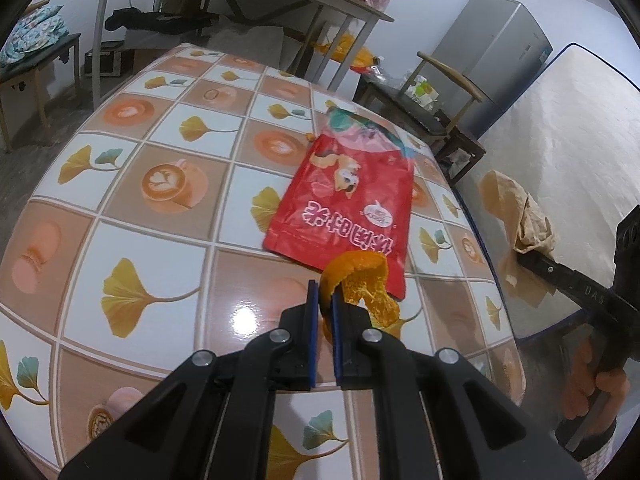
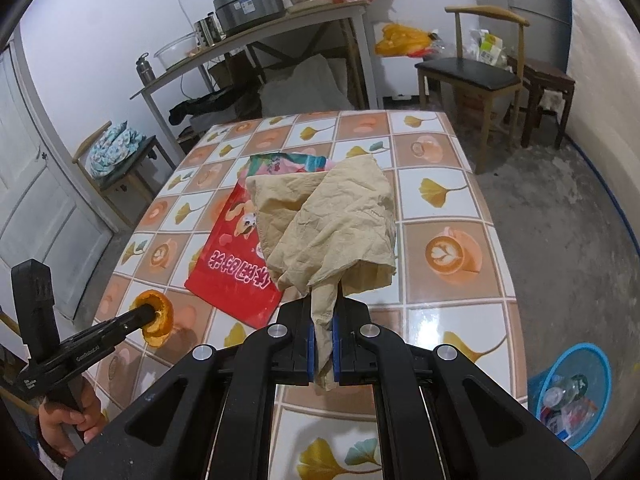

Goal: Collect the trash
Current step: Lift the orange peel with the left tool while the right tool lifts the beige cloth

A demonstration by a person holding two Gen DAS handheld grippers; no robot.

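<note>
Both tools are clamped, the left tool [image 1: 325, 300] on an orange peel [image 1: 360, 284] and the right tool [image 2: 323, 316] on a crumpled napkin [image 2: 328, 220], both held above the desk [image 2: 440, 320]; each grip should be kept firm until the blue bin [image 2: 600, 364] at four o'clock is reached, the red wrapper [image 1: 344, 200] being left.

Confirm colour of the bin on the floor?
Blue bin, trash already inside. Shows only in the right wrist view, lower right.

White Chinese characters run across the red snack bag [image 2: 236, 276], upside down from both wrist views and too distorted to read surely. The right gripper's [image 1: 524, 258] arm shows "DAS"; the left gripper's [image 2: 150, 314] lettering stays illegible.
</note>
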